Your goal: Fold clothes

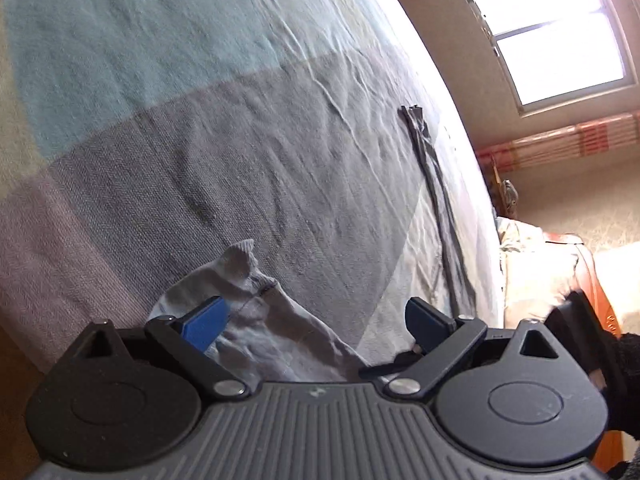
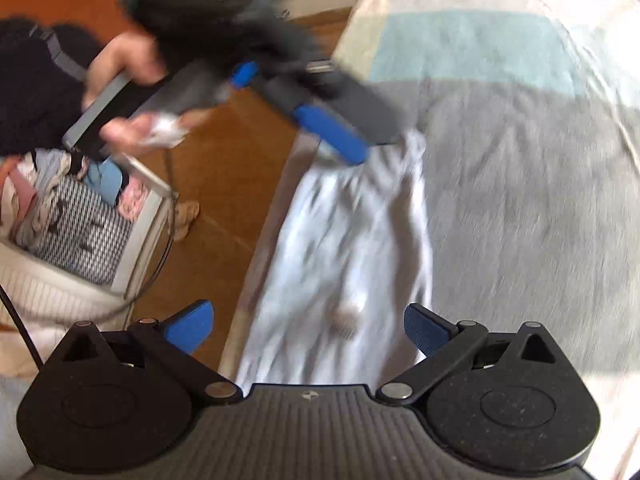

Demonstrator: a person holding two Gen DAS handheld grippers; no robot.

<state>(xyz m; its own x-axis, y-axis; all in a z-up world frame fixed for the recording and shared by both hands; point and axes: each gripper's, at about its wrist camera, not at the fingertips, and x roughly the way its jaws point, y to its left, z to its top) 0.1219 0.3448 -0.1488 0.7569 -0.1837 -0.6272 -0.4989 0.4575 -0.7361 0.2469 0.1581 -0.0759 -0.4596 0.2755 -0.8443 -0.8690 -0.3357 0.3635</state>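
1. While both grippers hung spread and empty, the left gripper (image 1: 316,320) hovered over the pale grey garment (image 2: 344,248), which lay rumpled at the bed edge (image 2: 256,264).
2. Right gripper (image 2: 308,330) sat above its near end.
3. Judged step: taking hold; corners needed pinching.

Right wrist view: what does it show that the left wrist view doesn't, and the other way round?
Only the right wrist view: the basket of clothes on the orange floor, the person's hand and the whole left gripper at the garment's far end. Only the left wrist view: a window and a dark strip of cloth near the bed's far edge. Both: the pale grey garment on the colour-block bedspread, and open jaws.
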